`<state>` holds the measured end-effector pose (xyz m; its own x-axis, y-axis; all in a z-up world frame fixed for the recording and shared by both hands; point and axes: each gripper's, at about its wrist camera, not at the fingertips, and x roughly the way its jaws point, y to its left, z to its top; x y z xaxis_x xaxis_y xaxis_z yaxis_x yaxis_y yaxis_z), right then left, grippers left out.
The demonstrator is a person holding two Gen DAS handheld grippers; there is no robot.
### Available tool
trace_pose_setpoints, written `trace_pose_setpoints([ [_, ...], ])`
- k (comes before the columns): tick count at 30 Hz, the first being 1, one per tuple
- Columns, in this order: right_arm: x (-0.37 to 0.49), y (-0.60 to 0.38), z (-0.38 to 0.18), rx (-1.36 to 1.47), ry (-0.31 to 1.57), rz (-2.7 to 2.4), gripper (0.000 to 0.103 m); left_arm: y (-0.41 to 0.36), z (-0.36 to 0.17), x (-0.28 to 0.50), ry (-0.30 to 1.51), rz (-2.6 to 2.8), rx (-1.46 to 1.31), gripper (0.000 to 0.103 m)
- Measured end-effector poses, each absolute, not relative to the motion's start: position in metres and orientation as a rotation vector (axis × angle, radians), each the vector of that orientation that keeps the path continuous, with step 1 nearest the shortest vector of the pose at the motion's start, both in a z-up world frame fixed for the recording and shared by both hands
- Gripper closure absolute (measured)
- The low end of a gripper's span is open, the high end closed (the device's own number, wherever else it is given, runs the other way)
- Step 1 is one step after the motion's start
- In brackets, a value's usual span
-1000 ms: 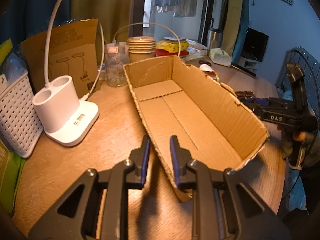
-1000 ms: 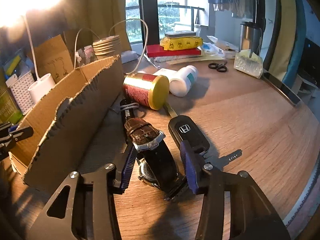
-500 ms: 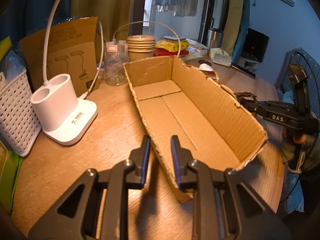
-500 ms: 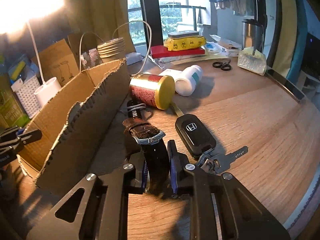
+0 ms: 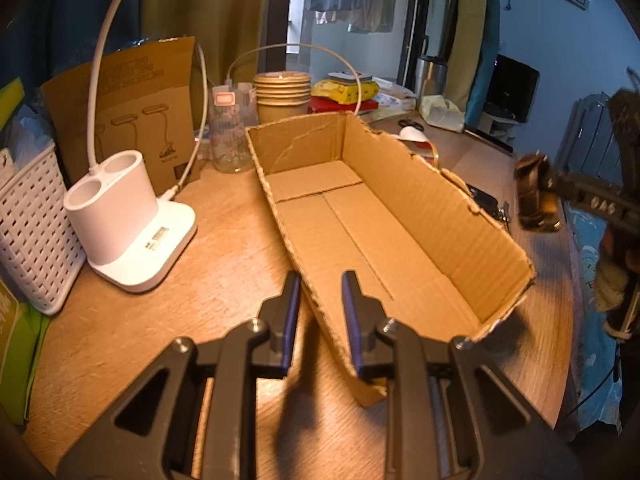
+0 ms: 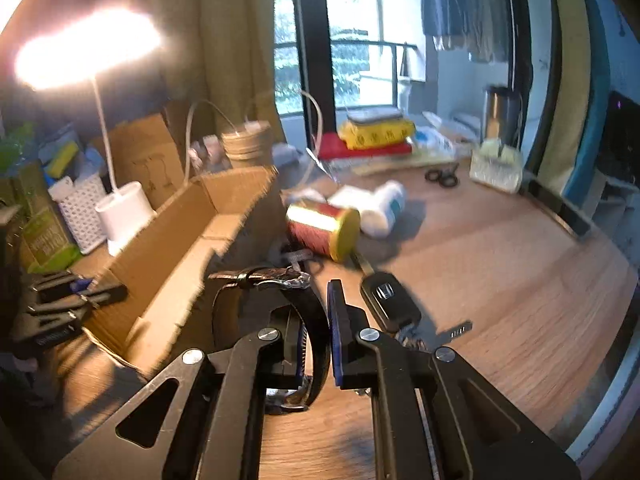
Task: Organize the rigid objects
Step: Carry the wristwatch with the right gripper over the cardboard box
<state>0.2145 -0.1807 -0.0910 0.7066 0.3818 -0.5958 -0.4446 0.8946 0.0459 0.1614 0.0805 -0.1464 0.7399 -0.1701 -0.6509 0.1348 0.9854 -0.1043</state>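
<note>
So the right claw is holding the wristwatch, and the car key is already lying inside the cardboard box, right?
Not quite. The right gripper does hold the wristwatch, but the car key lies on the table beside the cardboard box, which is empty. The right wrist view shows it.

We saw the cardboard box [image 5: 384, 216] open on top with nothing inside, so a gripper could go in. Its tall wall [image 6: 224, 236] (torn along the edge) stood in the way, and the can [image 6: 324, 232] lay just beside it.
</note>
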Motion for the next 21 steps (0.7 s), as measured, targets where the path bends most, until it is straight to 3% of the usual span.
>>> trace_pose_setpoints([
  [10,0.199,-0.14,-0.058,-0.124,0.572,0.578,0.092,0.081,-0.146,0.162,0.718,-0.166,-0.05,0.08],
  [21,0.197,-0.078,-0.073,-0.211,0.594,0.683,0.092,0.08,-0.146,0.161,0.718,-0.165,-0.05,0.08],
])
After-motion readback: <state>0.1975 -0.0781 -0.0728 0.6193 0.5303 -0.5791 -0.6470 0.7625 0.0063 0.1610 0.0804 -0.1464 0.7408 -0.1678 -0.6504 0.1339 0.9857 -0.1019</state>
